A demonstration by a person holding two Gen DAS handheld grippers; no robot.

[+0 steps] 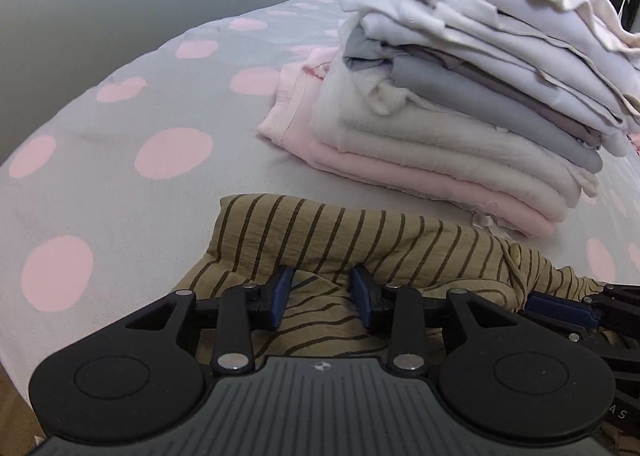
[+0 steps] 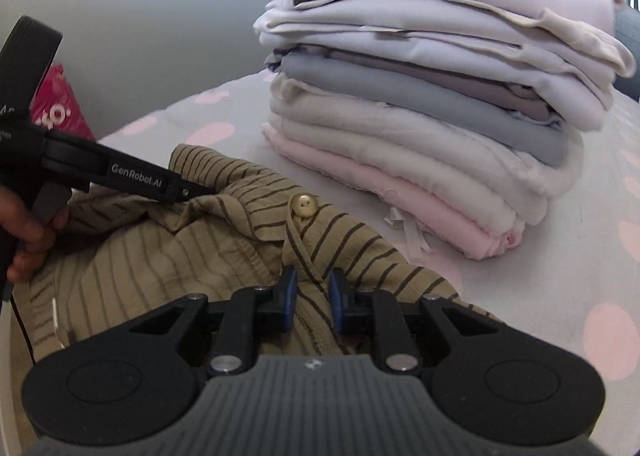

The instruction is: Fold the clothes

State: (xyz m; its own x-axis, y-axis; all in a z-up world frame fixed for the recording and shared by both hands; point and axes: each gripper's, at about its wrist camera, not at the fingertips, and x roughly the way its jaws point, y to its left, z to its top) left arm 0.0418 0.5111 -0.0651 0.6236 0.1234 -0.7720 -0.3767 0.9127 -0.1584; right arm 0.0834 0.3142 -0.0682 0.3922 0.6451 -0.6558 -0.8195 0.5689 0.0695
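A tall stack of folded clothes [image 2: 432,96], in white, grey and pink, sits on the polka-dot bed cover [image 1: 120,128] just beyond the work, close to the striped garment [image 2: 160,248]. That olive shirt with dark stripes and a pale button [image 2: 304,205] lies crumpled at the near edge. The left tool [image 1: 322,298] stands partly open over a fold, not pinching it. The right tool [image 2: 312,298] is narrow, with a ridge of the cloth between its pads.

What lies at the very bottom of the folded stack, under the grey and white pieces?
A pink folded garment sits lowest in the stack of folded clothes, resting on the polka-dot bedspread. Whether anything lies beneath it is hidden.
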